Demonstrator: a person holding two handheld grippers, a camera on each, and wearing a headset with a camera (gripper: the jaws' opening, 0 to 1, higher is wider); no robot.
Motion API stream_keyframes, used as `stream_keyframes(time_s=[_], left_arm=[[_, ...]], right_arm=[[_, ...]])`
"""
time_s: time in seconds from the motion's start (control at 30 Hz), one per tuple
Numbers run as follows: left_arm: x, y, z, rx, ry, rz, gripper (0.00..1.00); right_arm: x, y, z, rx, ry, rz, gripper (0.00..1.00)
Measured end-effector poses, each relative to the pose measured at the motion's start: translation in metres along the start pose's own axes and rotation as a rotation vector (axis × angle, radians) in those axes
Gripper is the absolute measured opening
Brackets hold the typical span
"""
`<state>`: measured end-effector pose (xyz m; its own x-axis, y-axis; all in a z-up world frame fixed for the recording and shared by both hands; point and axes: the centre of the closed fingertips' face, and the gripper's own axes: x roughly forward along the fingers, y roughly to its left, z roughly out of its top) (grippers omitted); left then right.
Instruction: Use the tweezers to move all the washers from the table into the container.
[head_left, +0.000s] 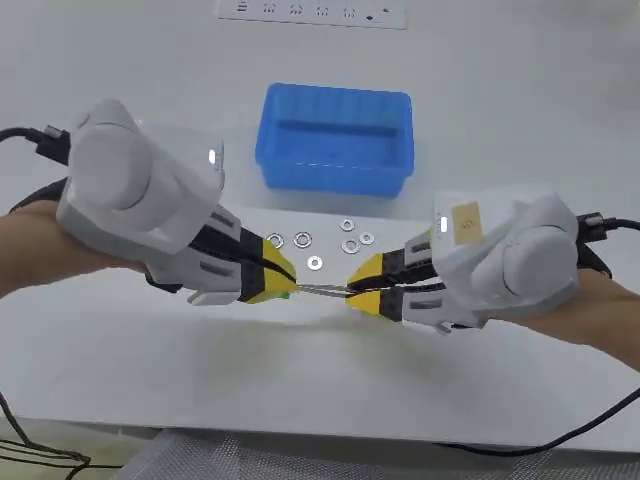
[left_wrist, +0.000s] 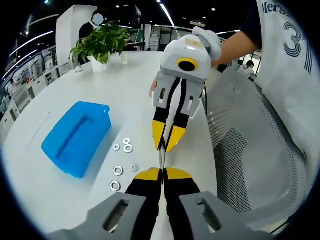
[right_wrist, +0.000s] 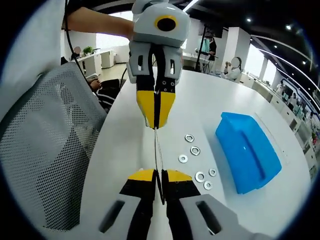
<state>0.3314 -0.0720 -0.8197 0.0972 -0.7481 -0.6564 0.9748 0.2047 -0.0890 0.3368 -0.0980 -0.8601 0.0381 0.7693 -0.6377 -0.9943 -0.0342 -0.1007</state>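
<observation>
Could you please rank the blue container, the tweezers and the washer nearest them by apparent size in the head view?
1. blue container, plainly largest.
2. tweezers, though only a thin stretch shows, both ends being covered.
3. washer nearest them, smallest.

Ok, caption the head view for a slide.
Left tongs and right tongs clamp the tweezers; washers lie near the blue container.
</observation>
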Motion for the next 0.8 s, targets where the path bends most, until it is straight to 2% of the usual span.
stream_keyframes(time_s=[0.1, 0.37, 0.47, 0.57, 0.6, 0.7, 0.8], left_arm=[[-0.004, -0.002, 0.009, 0.014, -0.011, -0.007, 0.05], [-0.003, -0.003, 0.016, 0.037, 0.0, -0.028, 0.05], [-0.001, -0.004, 0.02, 0.059, 0.011, -0.034, 0.05], [0.002, -0.004, 0.028, 0.058, -0.009, -0.043, 0.05], [0.002, -0.003, 0.027, 0.072, 0.0, -0.036, 0.05], [0.002, -0.003, 0.031, 0.069, -0.012, -0.041, 0.05], [0.005, -0.007, 0.041, 0.079, -0.039, -0.054, 0.05]], right_arm=[[-0.002, 0.0, 0.005, 0.007, -0.052, -0.02, 0.07], [-0.002, 0.0, 0.007, 0.004, -0.109, -0.036, 0.06], [0.001, 0.001, 0.006, 0.005, -0.115, -0.036, 0.06], [0.003, 0.0, 0.005, -0.003, -0.115, -0.039, 0.06], [0.002, -0.001, 0.005, -0.002, -0.117, -0.04, 0.06], [0.001, -0.002, 0.005, -0.005, -0.124, -0.043, 0.07], [-0.003, -0.001, 0.005, -0.017, -0.128, -0.046, 0.07]])
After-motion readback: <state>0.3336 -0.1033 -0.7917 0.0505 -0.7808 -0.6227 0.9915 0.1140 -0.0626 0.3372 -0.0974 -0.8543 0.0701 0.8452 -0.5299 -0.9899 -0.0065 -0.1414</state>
